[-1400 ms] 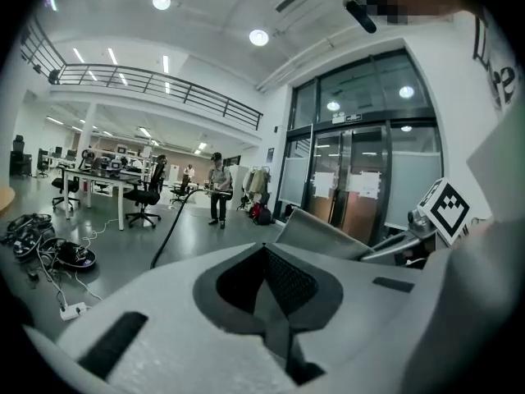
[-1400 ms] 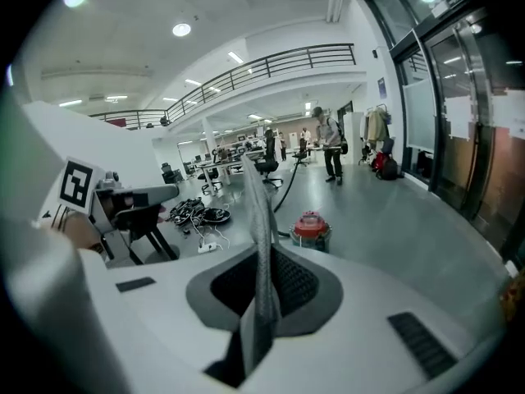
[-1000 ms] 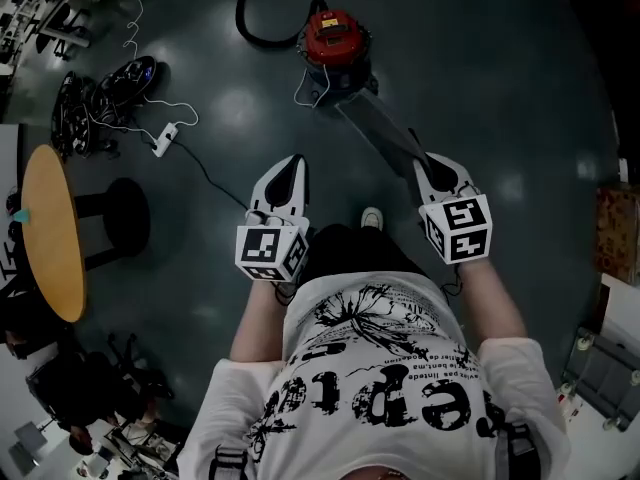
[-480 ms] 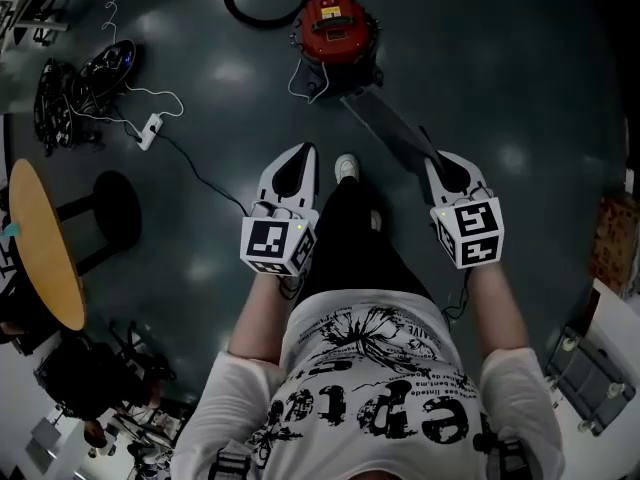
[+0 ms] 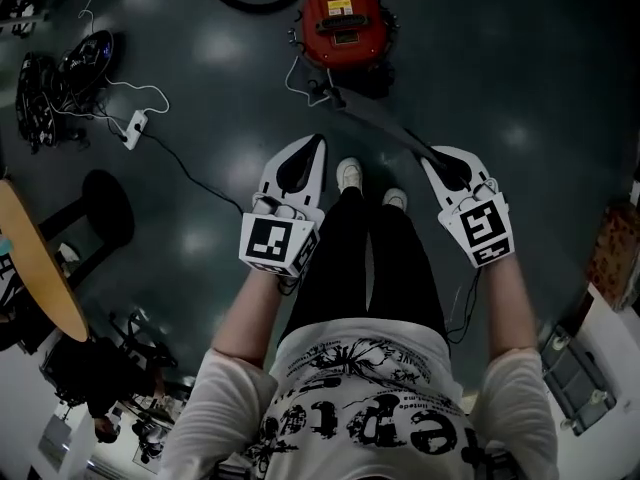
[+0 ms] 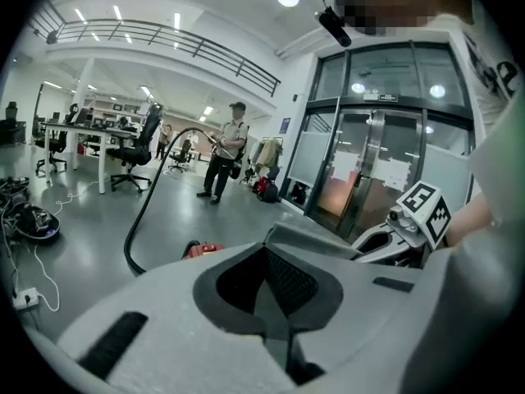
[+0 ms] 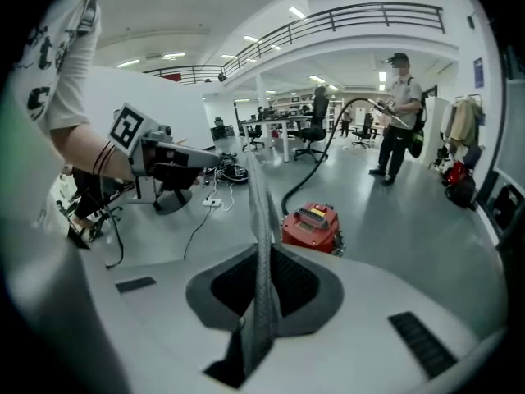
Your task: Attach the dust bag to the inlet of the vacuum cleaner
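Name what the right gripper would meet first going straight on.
Beyond the dust bag it grips, probably the red vacuum cleaner, or floor just short of it; depth is unclear.

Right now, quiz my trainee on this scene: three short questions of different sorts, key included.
1. Which one clamps the flat grey fabric dust bag? A: left hand-held gripper. B: right hand-held gripper. C: neither.
2. True or false: the round red vacuum cleaner hangs from the left hand-held gripper.
3. Fill in: the left hand-held gripper's jaws are together with ____ between them.
Key: 1 B. 2 false, it stands on the dark floor. 3 nothing.
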A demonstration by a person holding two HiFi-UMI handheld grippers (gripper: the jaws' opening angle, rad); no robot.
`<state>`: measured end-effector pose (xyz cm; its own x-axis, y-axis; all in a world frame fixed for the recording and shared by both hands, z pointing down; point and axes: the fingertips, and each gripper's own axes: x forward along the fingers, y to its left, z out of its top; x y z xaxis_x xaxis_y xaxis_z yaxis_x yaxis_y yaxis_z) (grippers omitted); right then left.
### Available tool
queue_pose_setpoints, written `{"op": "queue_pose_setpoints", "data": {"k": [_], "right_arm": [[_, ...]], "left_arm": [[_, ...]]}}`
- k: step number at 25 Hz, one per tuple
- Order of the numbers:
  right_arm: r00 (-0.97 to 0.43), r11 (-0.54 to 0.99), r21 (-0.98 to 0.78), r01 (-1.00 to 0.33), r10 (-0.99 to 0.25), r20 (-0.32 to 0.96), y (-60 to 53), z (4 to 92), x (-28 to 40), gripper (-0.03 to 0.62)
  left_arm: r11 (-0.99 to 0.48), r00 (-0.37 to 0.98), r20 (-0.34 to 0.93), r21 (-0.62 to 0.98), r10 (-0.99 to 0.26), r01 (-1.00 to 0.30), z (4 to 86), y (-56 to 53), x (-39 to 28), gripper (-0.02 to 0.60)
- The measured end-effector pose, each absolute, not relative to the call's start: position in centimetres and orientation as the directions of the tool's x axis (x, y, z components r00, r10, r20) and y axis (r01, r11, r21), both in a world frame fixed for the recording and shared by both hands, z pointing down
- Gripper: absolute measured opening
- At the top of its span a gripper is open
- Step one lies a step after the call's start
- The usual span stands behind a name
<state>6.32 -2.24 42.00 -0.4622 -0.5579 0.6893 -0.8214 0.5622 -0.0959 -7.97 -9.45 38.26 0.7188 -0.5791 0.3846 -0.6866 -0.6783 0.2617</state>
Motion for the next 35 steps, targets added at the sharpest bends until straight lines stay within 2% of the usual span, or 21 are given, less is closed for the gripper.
{"op": "queue_pose_setpoints", "data": {"k": [8, 16, 21, 32, 35], "right_arm": [[-0.499, 0.713, -0.046, -0.699, -0.442, 0.746, -4.4, 52.1, 6.1, 0.027], [-0.524, 0.817, 0.049, -0.574, -0.413, 0.745, -5.6, 63.3, 5.9, 0.026], [-0.523, 0.847, 0.108, -0.52, -0.416, 0.744, -7.1, 68.8, 6.2, 0.026], [-0.512, 0.878, 0.248, -0.408, -0.445, 0.735, -9.1, 74.5, 5.9, 0.026], [-0.503, 0.874, 0.28, -0.396, -0.462, 0.731, -9.5, 74.4, 5.8, 0.026]], "left_arm": [[-0.65, 0.68, 0.382, 0.225, -0.626, -0.725, 46.5, -15.0, -5.9, 0.002], [-0.662, 0.689, 0.394, 0.226, -0.608, -0.714, 57.5, -19.8, -2.8, 0.002], [-0.672, 0.665, 0.406, 0.149, -0.627, -0.725, 63.3, -23.6, -1.8, 0.002], [-0.72, 0.674, 0.385, 0.033, -0.631, -0.693, 67.5, -27.3, -0.2, 0.002], [-0.747, 0.667, 0.423, -0.036, -0.613, -0.664, 68.1, -27.4, 0.0, 0.002]]}}
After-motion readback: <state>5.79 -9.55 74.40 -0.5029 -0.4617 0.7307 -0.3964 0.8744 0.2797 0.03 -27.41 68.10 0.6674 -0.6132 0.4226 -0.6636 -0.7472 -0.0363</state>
